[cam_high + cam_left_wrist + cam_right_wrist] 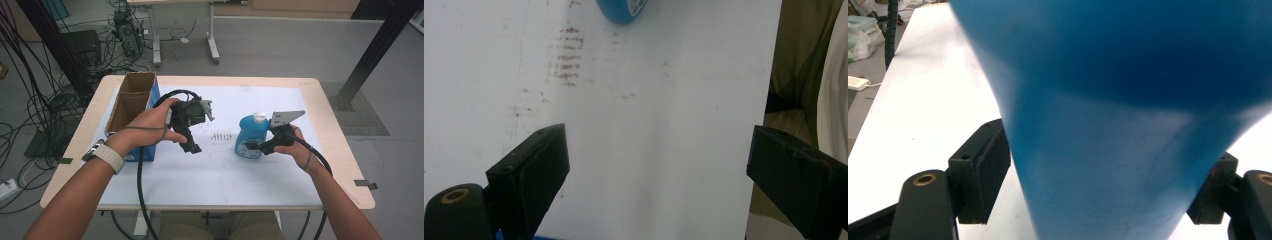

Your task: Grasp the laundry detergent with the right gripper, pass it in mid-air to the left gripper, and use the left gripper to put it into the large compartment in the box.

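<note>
- blue plastic detergent bottle with white cap (251, 135) standing upright right of centre on the white worktop (210, 175), well apart from the open brown-and-blue cardboard box (131, 102) at the left edge.
- right gripper (256, 146) at the bottle's lower body; fingers (982, 167) straddling the blue body, left pad against it or just off it, right pad half hidden behind the bulge. firm clamp not confirmed.
- left gripper (192, 146) held above bare worktop left of the bottle, fingers (531, 172) wide apart, nothing between them.
- risk: grip low on a tapered, smooth body, so likely slip or tip on lift if pads sit only on the curve.
- risk: squeezing soft plastic could push liquid toward the cap.
- risk: trailing black cable (141, 185) could snag near the box.
</note>
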Tool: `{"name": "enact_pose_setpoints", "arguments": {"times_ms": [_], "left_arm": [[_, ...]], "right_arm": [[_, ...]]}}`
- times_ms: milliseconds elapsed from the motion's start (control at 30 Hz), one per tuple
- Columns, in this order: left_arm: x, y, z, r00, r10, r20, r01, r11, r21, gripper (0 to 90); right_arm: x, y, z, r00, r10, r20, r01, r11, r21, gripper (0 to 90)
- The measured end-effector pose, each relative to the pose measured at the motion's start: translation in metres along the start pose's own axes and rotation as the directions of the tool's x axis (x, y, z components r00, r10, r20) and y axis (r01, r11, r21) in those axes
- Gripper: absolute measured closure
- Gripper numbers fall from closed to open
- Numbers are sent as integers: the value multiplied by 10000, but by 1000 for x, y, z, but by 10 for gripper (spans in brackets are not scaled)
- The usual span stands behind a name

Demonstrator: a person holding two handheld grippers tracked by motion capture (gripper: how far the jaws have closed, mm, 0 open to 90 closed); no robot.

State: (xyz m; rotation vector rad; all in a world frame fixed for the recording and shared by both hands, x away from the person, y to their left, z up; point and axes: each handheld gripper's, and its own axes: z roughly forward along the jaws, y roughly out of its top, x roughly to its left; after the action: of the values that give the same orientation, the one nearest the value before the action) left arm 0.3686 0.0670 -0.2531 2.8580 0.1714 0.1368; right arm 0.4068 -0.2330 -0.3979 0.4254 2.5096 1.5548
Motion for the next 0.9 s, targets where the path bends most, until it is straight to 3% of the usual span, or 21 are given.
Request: {"name": "enact_pose_setpoints", "arguments": {"times_ms": [900], "left_arm": [[0,-1,0,10000,-20,-7,20,10000,9,107]], "right_arm": [[1,-1,5,9999,-99,-78,98,9999,-122,322]]}}
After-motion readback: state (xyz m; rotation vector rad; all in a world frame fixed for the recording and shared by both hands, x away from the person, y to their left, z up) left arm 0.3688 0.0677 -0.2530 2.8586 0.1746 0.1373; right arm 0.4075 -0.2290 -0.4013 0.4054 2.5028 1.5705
